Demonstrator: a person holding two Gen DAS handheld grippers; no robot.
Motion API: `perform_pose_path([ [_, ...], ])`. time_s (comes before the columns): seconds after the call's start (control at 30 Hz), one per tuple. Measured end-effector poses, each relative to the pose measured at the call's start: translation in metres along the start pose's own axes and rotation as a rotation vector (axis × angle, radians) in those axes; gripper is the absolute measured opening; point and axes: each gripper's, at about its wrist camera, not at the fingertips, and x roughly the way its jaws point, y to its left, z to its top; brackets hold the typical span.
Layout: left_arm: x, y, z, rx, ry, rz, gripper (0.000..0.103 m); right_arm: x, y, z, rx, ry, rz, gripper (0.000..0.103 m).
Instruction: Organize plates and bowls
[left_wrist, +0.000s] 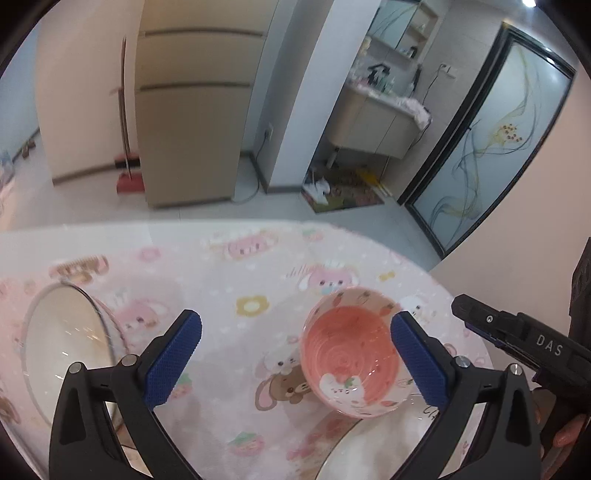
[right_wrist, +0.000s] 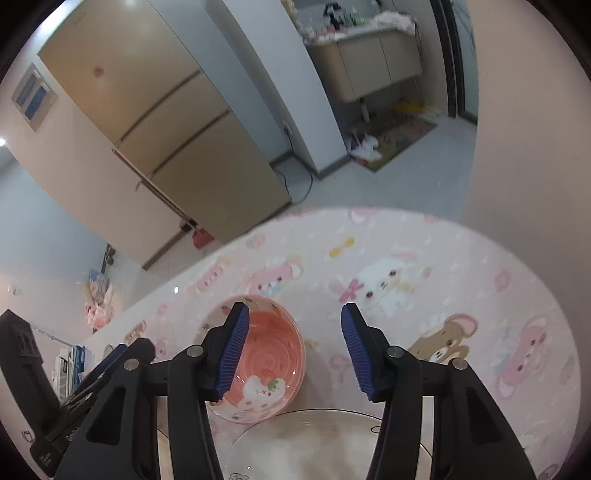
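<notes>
The left gripper (left_wrist: 295, 354) stands spread wide with nothing between its ribbed blue pads (left_wrist: 173, 360); its right-hand pad sits just beside the rim of the pink bowl (left_wrist: 349, 354), so the bowl lies toward the right finger and slightly ahead, not centred in the gap; the right gripper (right_wrist: 291, 349) is about half spread and also empty, and its left-hand pad overlaps the bowl's (right_wrist: 258, 360) near rim in that view, the bowl lying left of its gap; whether either pad touches the rim I cannot tell.

The bowl is round, so it has no long axis to line up with; it looks like glazed ceramic, coral inside with a spiral groove and a white cartoon rabbit, its outside pale with small printed fruit; judged from this, a rim pinch by either gripper needs a sideways shift first, and both are about equally near.

Just nearer than the bowl lies a white plate (right_wrist: 306, 446), shallow and glossy with a thin dark rim line, its edge close to the bowl's foot; far left in the left wrist view stands a clear glass bowl (left_wrist: 62, 354) with a white rim; all rest on a soft pink tablecloth (left_wrist: 229, 266) printed with rabbits and bears; a hand (left_wrist: 565, 435) grips the right tool.
</notes>
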Motion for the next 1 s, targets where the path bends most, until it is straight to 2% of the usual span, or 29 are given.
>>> perform_pose_path([
  [0.1,0.020,0.009,-0.006,-0.035,0.051,-0.061,0.101,0.014,0.000,-0.003,-0.005,0.028,-0.006,0.054],
  [0.17,0.031,0.013,-0.010,-0.046,0.076,-0.089,0.093,0.024,-0.003,-0.004,-0.004,0.051,-0.020,0.054],
  [0.23,0.040,0.016,-0.013,-0.061,0.117,-0.115,0.078,0.035,-0.005,-0.005,0.005,0.079,0.006,0.054],
  [0.3,0.047,0.017,-0.016,-0.078,0.147,-0.161,0.075,0.045,-0.008,-0.006,0.031,0.102,0.032,0.054],
  [0.4,0.050,0.015,-0.019,-0.081,0.159,-0.169,0.070,0.059,-0.007,-0.011,0.033,0.136,0.053,0.050],
  [0.47,0.050,0.012,-0.021,-0.070,0.167,-0.177,0.061,0.066,-0.004,-0.013,0.034,0.162,0.068,0.040],
  [0.53,0.053,0.009,-0.022,-0.070,0.183,-0.185,0.044,0.071,0.000,-0.015,0.028,0.180,0.061,0.035],
  [0.6,0.057,0.008,-0.025,-0.076,0.205,-0.187,0.031,0.074,0.003,-0.017,0.019,0.183,0.038,0.032],
  [0.73,0.067,0.007,-0.030,-0.080,0.246,-0.187,0.024,0.081,0.005,-0.019,0.018,0.200,0.021,0.025],
  [0.87,0.068,0.002,-0.033,-0.072,0.258,-0.176,0.023,0.088,0.004,-0.020,0.025,0.210,0.009,0.019],
  [1.0,0.069,-0.001,-0.035,-0.076,0.259,-0.169,0.018,0.093,-0.003,-0.021,0.062,0.231,0.039,0.018],
])
